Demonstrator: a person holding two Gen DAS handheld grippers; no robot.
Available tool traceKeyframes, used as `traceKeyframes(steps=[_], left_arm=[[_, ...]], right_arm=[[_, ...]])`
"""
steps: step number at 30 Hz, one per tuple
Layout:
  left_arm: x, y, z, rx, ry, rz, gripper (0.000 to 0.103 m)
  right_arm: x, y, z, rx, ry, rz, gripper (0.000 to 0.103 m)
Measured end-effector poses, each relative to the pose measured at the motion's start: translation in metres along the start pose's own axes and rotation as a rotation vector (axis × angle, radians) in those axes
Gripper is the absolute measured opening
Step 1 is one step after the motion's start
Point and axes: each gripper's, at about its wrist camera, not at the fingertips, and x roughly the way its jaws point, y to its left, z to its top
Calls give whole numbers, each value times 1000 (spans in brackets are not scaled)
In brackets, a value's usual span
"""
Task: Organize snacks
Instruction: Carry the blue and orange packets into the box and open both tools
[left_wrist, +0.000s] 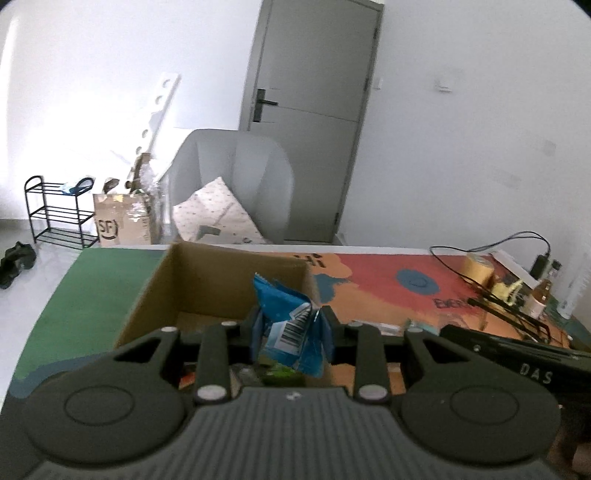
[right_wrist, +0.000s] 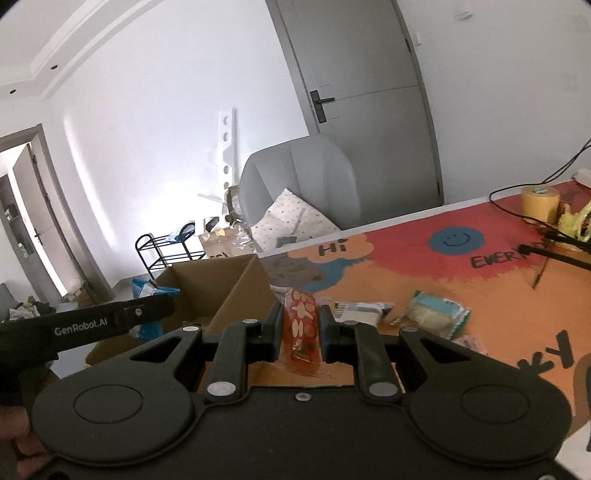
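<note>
left gripper (left_wrist: 291, 325) pinching blue packet (left_wrist: 291, 321), right gripper (right_wrist: 299, 325) clamping red packet (right_wrist: 301, 328), both angled down

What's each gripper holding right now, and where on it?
Left gripper pinches the blue snack bag across its crumpled middle. Right gripper clamps the orange snack packet by its sides.

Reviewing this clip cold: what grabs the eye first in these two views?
Each gripper clamps a snack: the left gripper a crinkled blue packet over the open cardboard box, the right gripper an orange-red packet. More packets lie on the bright orange and red table mat behind.
</note>
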Motion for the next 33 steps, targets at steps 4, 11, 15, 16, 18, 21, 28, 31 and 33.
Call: traceKeyframes(steps=[4,11,15,16,18,21,28,31,33], left_arm=[[3,15,2,-15,5,19,31],[7,35,3,-39,15,41,31],[12,40,1,-43,39,43,31],[13,41,0,-43,45,40,31],[15,44,-2,-45,50,44,31],[17,49,-3,-57,69,44,32],[13,57,-2,-87,86,16,41],[7,58,-1,-87,75,26,51],[3,60,0,-96,65,30,55]], right_arm=[[8,8,1,-2,5,10,18],[19,21,5,-10,8,25,18],[27,32,6,-18,15,38,18],[29,35,6,-20,18,42,18],[32,40,7,-23,23,48,18],[35,48,8,-28,26,60,18],[37,65,10,-45,22,89,18],[38,69,10,-41,23,105,18],[38,71,10,-45,20,108,18]])
